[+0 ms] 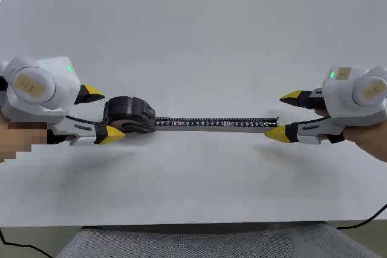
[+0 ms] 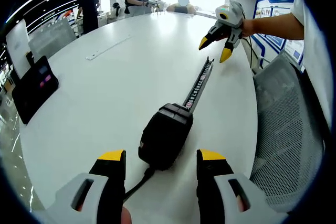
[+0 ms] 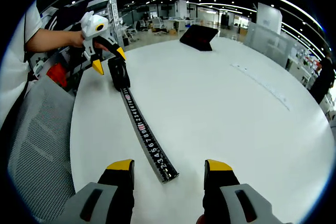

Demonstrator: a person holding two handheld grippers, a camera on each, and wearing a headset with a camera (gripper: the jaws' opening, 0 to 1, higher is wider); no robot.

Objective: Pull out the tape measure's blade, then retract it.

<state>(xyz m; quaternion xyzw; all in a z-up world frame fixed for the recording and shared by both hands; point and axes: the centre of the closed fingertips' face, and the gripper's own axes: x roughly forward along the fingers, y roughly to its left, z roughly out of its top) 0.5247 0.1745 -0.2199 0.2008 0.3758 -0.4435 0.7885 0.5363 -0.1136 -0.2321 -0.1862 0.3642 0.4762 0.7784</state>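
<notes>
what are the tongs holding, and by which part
Nothing is held: left tongs stand open around the tape measure case, right tongs open around the blade tip.

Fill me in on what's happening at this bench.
A person holds a two-jaw tool in each hand over a white table. The black tape measure case lies on the table between the open jaws of the left tool, not clamped. Its dark numbered blade lies extended flat across the table towards the right tool. That tool's jaws are open on either side of the blade's tip and are not gripping it.
</notes>
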